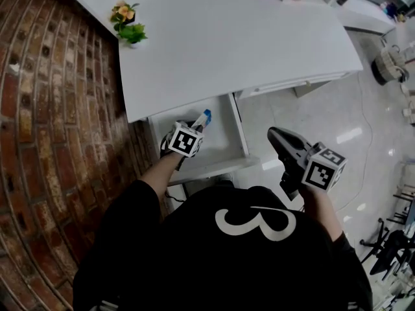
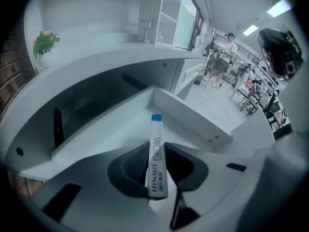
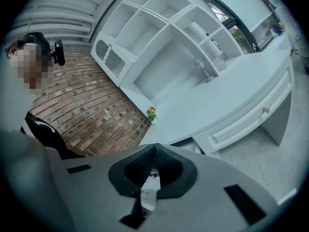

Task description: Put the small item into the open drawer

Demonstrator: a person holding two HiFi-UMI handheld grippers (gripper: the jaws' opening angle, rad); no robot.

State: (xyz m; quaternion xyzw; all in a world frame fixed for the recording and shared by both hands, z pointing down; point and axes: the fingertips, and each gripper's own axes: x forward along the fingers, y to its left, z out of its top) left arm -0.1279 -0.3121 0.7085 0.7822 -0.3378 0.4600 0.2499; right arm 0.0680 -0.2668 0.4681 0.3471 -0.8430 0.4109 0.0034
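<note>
Two jaws of the left gripper are clamping the small box by its flat sides, one pad pressing on each side, so the grip is looking firm. The box is sticking out forward past the jaw tips, with its long axis running along the line the gripper is pointing and its blue end leading. In the head view the left gripper is tilting steeply down with the small box hanging inside the outline of the open drawer. From the left gripper view, the pale bare bottom of the drawer is lying straight ahead of and below the blue end. I cannot tell whether the tip is touching it.

The right gripper is showing its jaws together with nothing between them. It is hovering over the shiny floor, well apart from the drawer, to the right of it.

Judging from this, the left hand is the one doing the placing: lowering a little along the box's own axis, then opening, should drop it in flat. The table above the drawer is carrying a potted plant at its far left corner, well clear of the move.
</note>
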